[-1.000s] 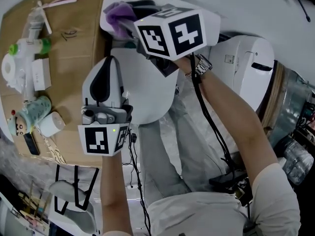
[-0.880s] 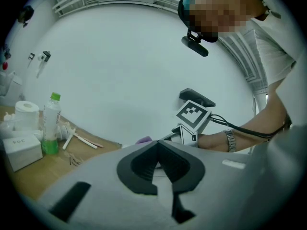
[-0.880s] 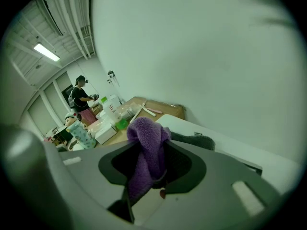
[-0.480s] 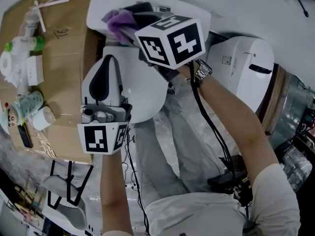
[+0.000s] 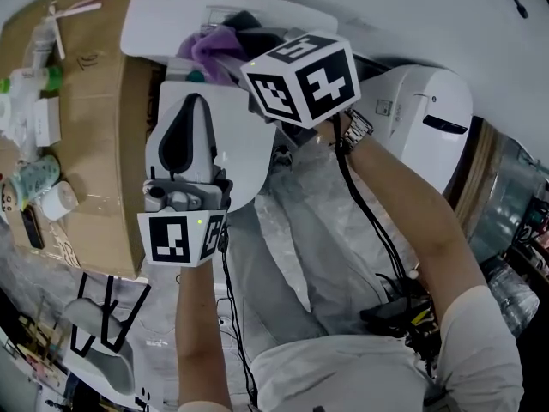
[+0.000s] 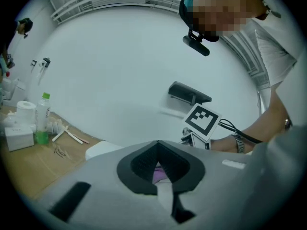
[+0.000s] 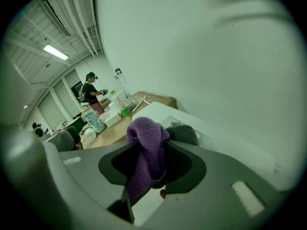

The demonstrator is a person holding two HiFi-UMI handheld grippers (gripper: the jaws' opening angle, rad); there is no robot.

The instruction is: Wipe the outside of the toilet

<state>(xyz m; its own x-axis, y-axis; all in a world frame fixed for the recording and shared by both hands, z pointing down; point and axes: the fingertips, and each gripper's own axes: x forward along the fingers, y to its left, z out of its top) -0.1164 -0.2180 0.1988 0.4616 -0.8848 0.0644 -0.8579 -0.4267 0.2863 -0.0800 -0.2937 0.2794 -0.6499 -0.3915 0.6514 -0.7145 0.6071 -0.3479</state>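
The white toilet shows in the head view with its tank lid (image 5: 163, 26) at the top and its closed seat lid (image 5: 253, 157) below. My right gripper (image 5: 230, 57), under its marker cube, is shut on a purple cloth (image 5: 208, 45) that lies on the tank top. In the right gripper view the purple cloth (image 7: 146, 140) bulges up between the jaws of the right gripper (image 7: 149, 150), over the tank lid (image 7: 216, 135). My left gripper (image 5: 192, 101) hovers over the seat lid's left part, shut and empty; the left gripper (image 6: 158, 147) points level towards the wall.
A cardboard-covered surface (image 5: 90, 144) left of the toilet carries bottles, a tissue roll (image 5: 60, 200) and small boxes. A white appliance (image 5: 429, 118) stands at the right. Cables and plastic sheeting lie on the floor by the person's legs. A black-framed stand (image 5: 103, 324) is at the lower left.
Both grippers have slid rightward relative to the toilet: the cloth has moved from the tank lid's left end towards its middle, and the left gripper is now over the seat lid.
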